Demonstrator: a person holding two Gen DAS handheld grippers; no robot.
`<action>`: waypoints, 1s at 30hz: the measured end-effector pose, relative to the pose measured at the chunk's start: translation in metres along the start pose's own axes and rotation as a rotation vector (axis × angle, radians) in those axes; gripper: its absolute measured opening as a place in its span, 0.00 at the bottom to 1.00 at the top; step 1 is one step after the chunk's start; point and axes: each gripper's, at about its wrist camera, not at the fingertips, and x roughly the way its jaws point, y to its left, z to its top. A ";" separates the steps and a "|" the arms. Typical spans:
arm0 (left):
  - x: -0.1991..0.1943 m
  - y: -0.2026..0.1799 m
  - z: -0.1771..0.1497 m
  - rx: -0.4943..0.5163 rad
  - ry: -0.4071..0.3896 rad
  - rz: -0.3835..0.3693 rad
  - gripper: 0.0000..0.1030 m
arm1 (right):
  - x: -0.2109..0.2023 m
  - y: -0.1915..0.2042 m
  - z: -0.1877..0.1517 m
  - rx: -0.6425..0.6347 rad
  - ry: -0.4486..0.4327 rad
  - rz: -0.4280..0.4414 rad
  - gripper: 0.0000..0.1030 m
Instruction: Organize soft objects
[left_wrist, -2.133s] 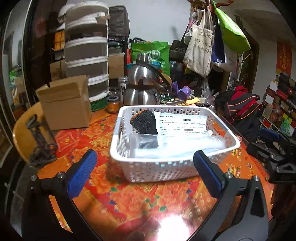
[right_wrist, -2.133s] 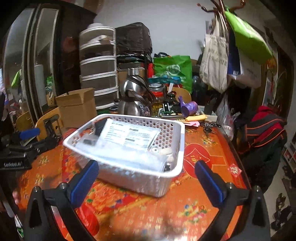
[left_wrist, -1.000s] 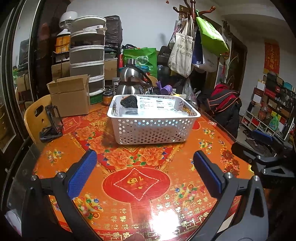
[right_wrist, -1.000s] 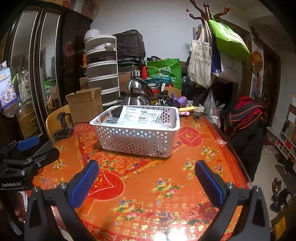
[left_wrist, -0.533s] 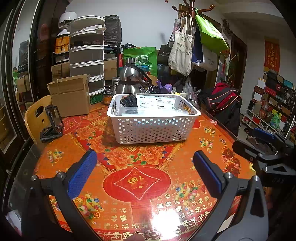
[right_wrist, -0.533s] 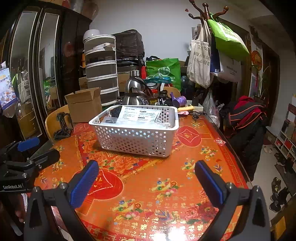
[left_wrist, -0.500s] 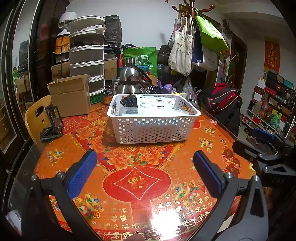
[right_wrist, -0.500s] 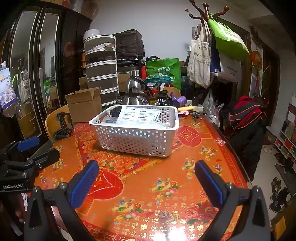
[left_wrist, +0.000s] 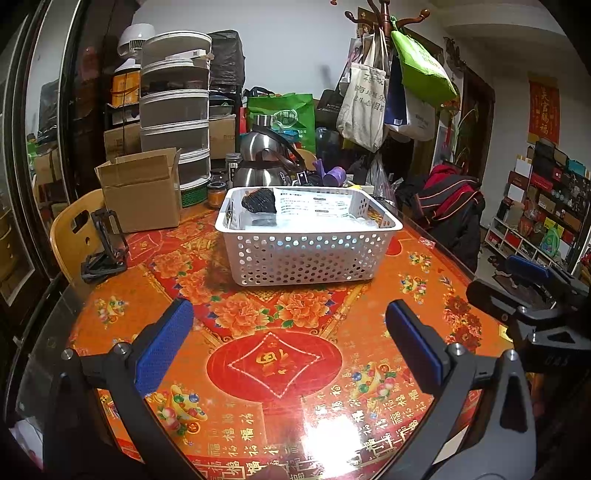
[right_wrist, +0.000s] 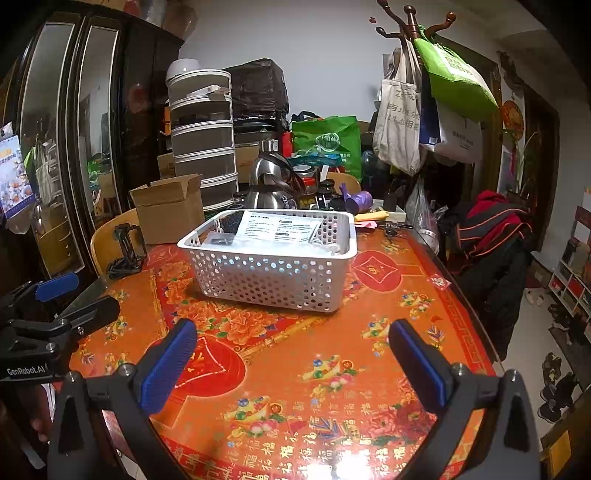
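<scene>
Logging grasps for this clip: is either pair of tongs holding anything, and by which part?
Nothing is held: left tongs and right tongs are both open and empty.

A: What sits at the back of the table (left_wrist: 110, 325)?
B: An open cardboard box (left_wrist: 142, 192), a steel kettle (left_wrist: 264, 160) and stacked drawers (left_wrist: 173, 110).
A: And to the right?
B: A coat rack (right_wrist: 408, 22) hung with bags.

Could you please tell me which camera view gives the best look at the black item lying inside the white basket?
The left wrist view. There the black item shows clearly over the rim of the white basket, at its far left corner beside the printed sheet. In the right wrist view the item is only a dark patch, mostly hidden behind the basket wall and the sheet.
</scene>
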 end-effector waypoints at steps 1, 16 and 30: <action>0.000 -0.001 0.000 0.001 0.001 0.000 1.00 | 0.000 0.000 0.000 0.000 0.000 0.000 1.00; 0.001 -0.002 -0.002 0.001 0.008 0.001 1.00 | 0.000 0.000 -0.003 -0.001 0.004 -0.001 1.00; 0.002 -0.003 -0.003 0.002 0.008 -0.001 1.00 | 0.001 0.000 -0.002 -0.002 0.004 0.001 1.00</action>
